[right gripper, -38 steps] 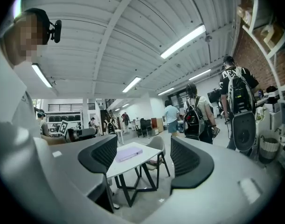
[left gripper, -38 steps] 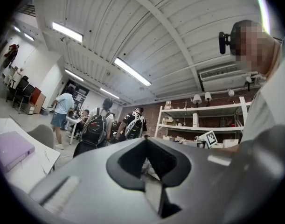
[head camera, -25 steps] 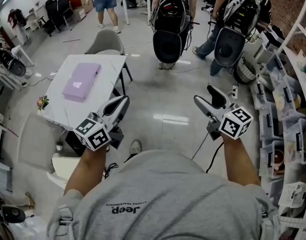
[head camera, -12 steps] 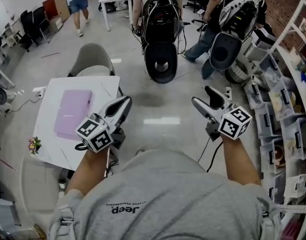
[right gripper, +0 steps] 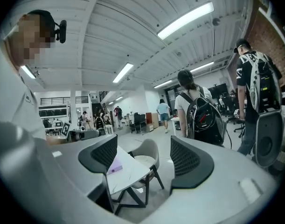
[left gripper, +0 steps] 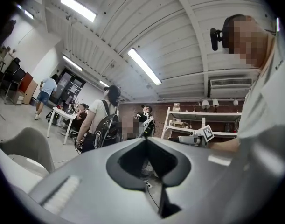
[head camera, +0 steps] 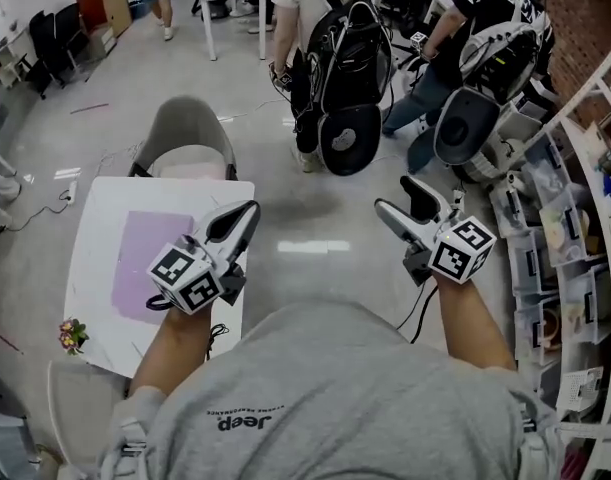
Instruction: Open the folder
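Note:
A flat pale purple folder [head camera: 145, 258] lies closed on a small white table [head camera: 90, 268] at the left of the head view. My left gripper [head camera: 247, 211] is held in the air over the table's right edge, just right of the folder, with its jaws shut on nothing; in the left gripper view the tips [left gripper: 146, 140] meet. My right gripper [head camera: 397, 196] hangs over the bare floor well to the right, open and empty. The right gripper view shows the folder [right gripper: 115, 166] on the table [right gripper: 130, 174] between its spread jaws [right gripper: 144, 157], some way off.
A grey chair [head camera: 188, 138] stands at the table's far side. A small pot of flowers [head camera: 72, 335] sits on the near left corner. People with black backpacks [head camera: 340, 58] stand ahead, and shelves with bins [head camera: 575, 228] line the right wall.
The table and folder have come nearer and now lie beside my left gripper. The people with backpacks have shifted in the view. Both grippers keep their jaw states.

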{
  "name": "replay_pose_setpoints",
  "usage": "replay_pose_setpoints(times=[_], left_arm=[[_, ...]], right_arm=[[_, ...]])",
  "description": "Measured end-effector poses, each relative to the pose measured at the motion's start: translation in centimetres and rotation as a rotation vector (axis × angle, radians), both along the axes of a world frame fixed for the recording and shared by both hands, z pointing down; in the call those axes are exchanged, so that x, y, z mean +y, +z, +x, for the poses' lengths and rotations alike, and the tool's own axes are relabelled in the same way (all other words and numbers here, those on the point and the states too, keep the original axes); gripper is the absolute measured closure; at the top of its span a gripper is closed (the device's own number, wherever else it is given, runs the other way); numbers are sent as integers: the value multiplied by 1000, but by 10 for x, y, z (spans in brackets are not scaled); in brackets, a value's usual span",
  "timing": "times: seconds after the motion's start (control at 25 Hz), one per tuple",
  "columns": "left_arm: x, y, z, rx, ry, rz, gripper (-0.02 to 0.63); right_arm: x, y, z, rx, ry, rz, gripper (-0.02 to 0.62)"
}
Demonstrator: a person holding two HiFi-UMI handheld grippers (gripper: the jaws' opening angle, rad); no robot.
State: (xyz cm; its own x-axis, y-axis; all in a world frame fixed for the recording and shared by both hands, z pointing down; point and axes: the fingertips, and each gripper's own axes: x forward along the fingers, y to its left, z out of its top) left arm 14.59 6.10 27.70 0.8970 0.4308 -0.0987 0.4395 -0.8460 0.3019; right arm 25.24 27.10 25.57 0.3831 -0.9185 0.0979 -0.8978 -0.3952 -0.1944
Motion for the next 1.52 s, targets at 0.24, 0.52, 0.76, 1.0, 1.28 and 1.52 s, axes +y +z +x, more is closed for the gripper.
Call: replay_pose_setpoints(times=[0.24,0.52,0.76,1.0,1.28,1.52], left_arm=[[-1,6,44,-26,-29,-2,548],[-1,13,107,-53,-108,41,548],[30,21,177,-84,-218,16,548],[33,37,210,-120,-273,-12,548],[-36,47,165,-116,-393,20,548],[-117,59,84,-112,-564,21,548]], right_arm=[[-3,8,50,-26,-28,8,261],[-4,29,128,-63,-94,49,261],[11,30,211,-45,-210,47,261],[-18,39,257,-59,-299,40,261],[-130,42,215,-67,-479,-4,261],[-249,49,145,-53,-667,-65,261]])
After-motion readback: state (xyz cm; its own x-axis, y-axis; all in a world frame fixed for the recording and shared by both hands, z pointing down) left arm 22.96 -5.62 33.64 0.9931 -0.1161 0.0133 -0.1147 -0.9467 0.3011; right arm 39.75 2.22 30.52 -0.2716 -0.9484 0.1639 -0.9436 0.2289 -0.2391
